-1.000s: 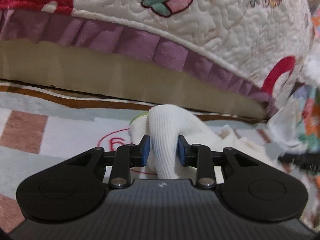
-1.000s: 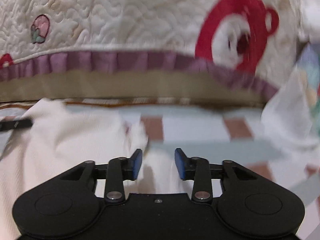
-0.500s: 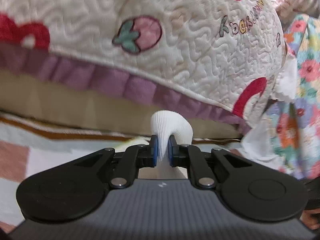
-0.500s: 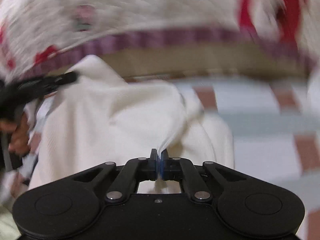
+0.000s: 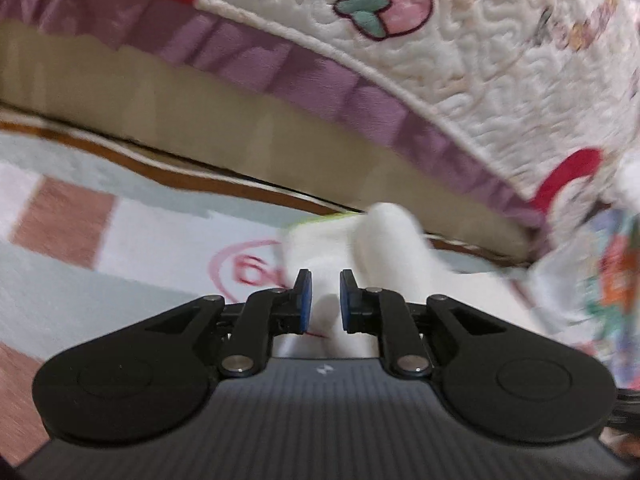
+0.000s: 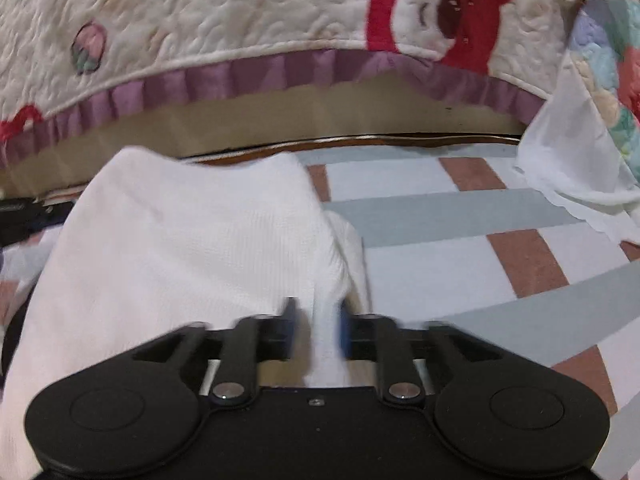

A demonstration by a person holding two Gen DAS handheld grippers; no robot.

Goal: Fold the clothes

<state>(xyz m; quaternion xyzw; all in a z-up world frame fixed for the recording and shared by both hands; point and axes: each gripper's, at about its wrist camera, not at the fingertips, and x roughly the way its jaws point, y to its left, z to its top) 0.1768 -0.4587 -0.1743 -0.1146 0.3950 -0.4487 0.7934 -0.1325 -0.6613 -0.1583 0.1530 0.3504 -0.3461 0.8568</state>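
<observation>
The white garment (image 6: 188, 248) lies on the checked bedsheet (image 6: 460, 216), just in front of the quilted bear-and-strawberry cover (image 6: 248, 12) with its purple frill, and I take that cover as my landmark. In the right wrist view the cloth already looks doubled over itself, one layer lying smooth on another, its far edge close beneath the cover's frill. So I judge at least one fold is made, though the outline is still lumpy, not a neat rectangle.

The left gripper (image 5: 322, 300) has its jaws parted a little, with a bunched ridge of the white garment (image 5: 384, 236) standing between and beyond them; the cloth seems loose in the gap, not pinched. The right gripper (image 6: 314, 328) is likewise partly open (its fingers are blurred), straddling a strip of the garment's near edge without clamping it.

What is left, as I judge it: smoothing that bunched end near the cover and probably one more fold.
</observation>
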